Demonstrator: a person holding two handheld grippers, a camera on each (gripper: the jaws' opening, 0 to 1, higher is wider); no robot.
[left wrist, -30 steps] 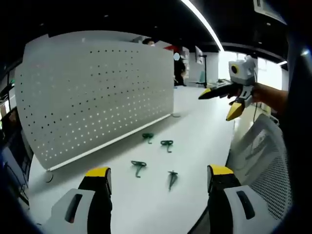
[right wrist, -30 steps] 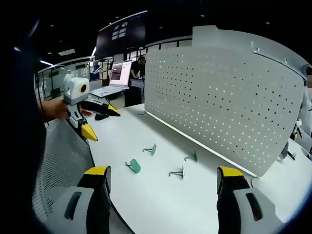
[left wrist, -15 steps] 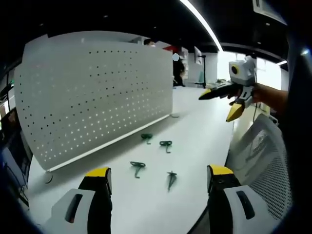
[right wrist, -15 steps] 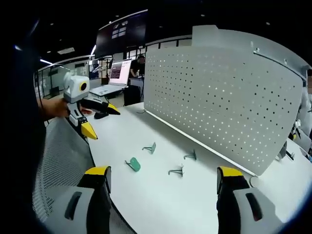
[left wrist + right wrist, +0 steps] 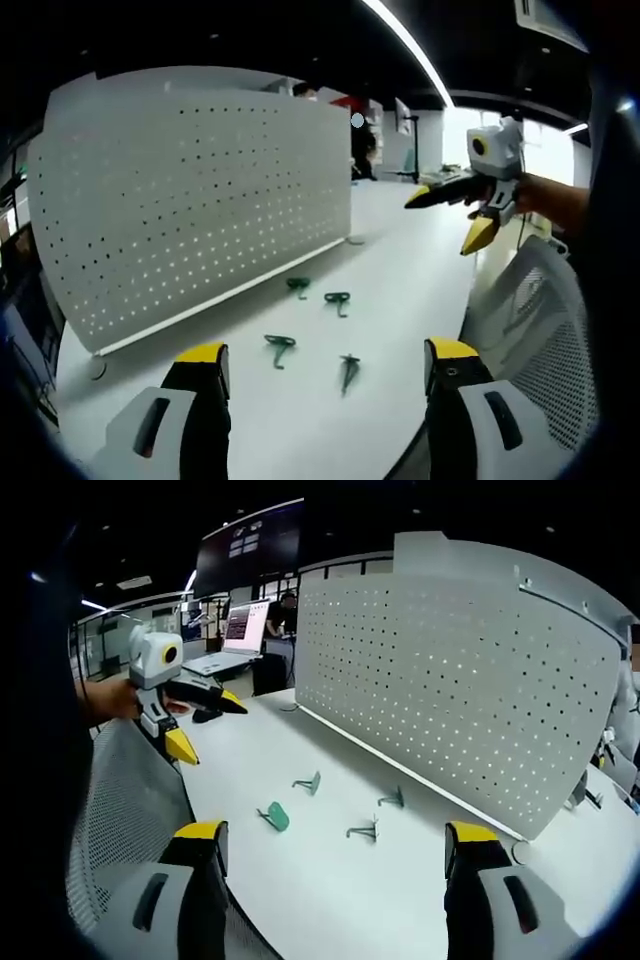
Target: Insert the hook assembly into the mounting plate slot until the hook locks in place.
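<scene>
Four small green hooks lie scattered on a white table [image 5: 400, 290] in front of one upright white perforated mounting plate [image 5: 190, 190], seen from the left gripper view. The hooks sit in a loose cluster: one nearest the plate's foot [image 5: 298, 286], one just beside it [image 5: 338, 299], one nearer the camera [image 5: 279, 346] and one to its right [image 5: 348, 366]. None is on the plate; all rest flat on the tabletop, dark green and slender, each with a broader head and a thin shank.

The left gripper [image 5: 325, 375] hangs above the near edge of the table, its two yellow-tipped jaws wide apart with nothing between them; the hooks lie ahead of the jaws, well apart from both tips. The right gripper [image 5: 458, 215], held in a person's hand [image 5: 545, 195], floats over the far side of the table, its jaws likewise spread and empty.

From the right gripper view the same four hooks appear against the pegboard, the nearest a flat teal-green piece [image 5: 274, 818]. A grey mesh chair back [image 5: 125, 810] stands at the table's edge, and an open laptop [image 5: 238, 640] sits on a desk beyond.
</scene>
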